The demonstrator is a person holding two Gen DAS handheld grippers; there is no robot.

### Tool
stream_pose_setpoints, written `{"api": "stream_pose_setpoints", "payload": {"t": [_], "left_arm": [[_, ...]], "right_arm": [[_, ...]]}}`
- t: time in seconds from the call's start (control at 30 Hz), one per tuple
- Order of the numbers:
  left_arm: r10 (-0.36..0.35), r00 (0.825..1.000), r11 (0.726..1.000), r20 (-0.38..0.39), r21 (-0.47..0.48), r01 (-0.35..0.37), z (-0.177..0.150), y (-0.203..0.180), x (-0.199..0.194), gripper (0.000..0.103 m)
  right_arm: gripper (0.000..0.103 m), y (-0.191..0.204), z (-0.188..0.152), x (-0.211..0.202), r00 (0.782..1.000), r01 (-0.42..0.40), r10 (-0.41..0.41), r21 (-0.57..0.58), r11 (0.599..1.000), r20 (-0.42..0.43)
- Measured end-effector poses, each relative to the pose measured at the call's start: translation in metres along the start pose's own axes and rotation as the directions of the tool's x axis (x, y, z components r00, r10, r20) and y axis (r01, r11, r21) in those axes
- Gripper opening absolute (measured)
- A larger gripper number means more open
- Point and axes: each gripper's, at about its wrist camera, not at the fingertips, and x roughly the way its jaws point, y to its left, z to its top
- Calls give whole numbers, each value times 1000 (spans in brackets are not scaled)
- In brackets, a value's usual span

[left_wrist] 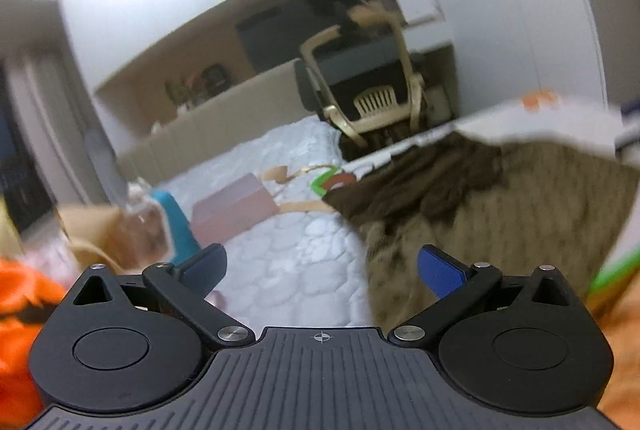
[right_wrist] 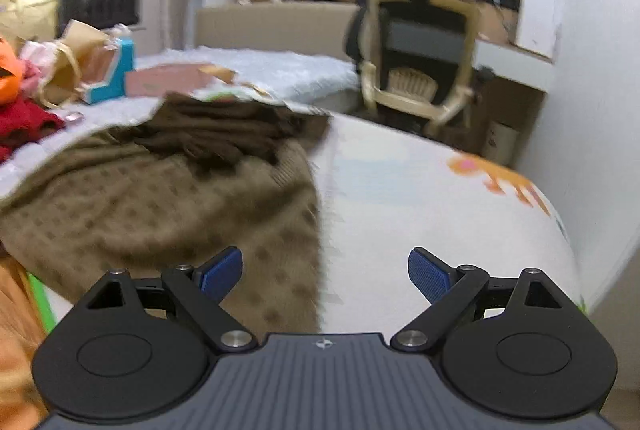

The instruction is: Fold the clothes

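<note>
right gripper nearest: fingers spread wide, nothing between them, hanging just above the near right edge of the sweater. left finger over the knit, right finger over the bare mat.

left gripper likewise spread wide and empty, held above the bed; sweater ahead and to its right, left edge just beside the right finger.

sweater: tan knit with darker dots, lying spread on the mat, not yet folded. dark brown cloth heaped on its far end; collar, lining or a separate piece, cannot tell through the blur. long axis apparently running away from both cameras, near end toward the person.

key relation: sweater lies between the two grippers, one long side near each. right gripper nearer, already at its edge; left offset to the side and needs to shift right before gripping.

judgement: pre-grasp stage, likely a near corner for each gripper.

clutter and a chair beyond, well apart.
</note>
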Motion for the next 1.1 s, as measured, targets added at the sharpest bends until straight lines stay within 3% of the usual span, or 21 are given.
{"api": "stream_pose_setpoints", "payload": {"t": [0.07,0.13,0.2,0.3,0.37,0.43,0.5,0.67,0.73,0.77,0.8,0.97,1.07,1.1], "left_arm": [[-54,999,990,2,-129,53,14,9,22,103],[-119,993,958,-4,-263,114,30,19,51,103],[-208,978,896,-23,-405,182,48,29,90,103],[-310,949,813,-63,-534,231,59,34,156,103],[-377,923,750,-83,-611,252,65,37,200,103],[-405,908,745,-103,-613,263,63,30,238,103],[-425,896,753,-126,-599,273,60,21,273,103],[-449,869,753,-209,-612,241,37,20,348,99],[-409,873,787,-265,-587,190,28,29,366,89],[-386,875,804,-292,-571,164,23,34,373,79],[-371,877,811,-307,-566,145,19,42,378,82],[-395,888,733,-236,-664,150,15,92,366,82],[-450,868,659,-208,-734,166,11,100,365,79],[-456,865,652,-210,-740,164,10,97,368,76]], "right_arm": [[91,9,17,8,999,-43,43,-40,998,15],[91,9,44,22,995,-102,103,-30,994,10],[91,7,75,40,990,-143,143,-5,990,6],[91,1,124,74,985,-171,171,42,984,5],[82,6,147,106,985,-173,173,12,985,-1],[57,16,165,144,983,-179,179,-26,983,-33],[46,27,175,191,975,-204,201,-30,978,-91],[44,42,169,287,958,-225,218,-17,974,-186],[42,39,154,309,952,-205,191,-33,978,-241],[42,36,149,308,955,-219,204,-48,975,-215],[42,31,154,305,954,-218,206,-35,975,-220],[47,-14,183,284,965,-195,208,93,976,-157],[47,-38,188,301,966,-154,190,202,967,-175],[47,-41,183,311,966,-136,180,231,963,-183]]}}
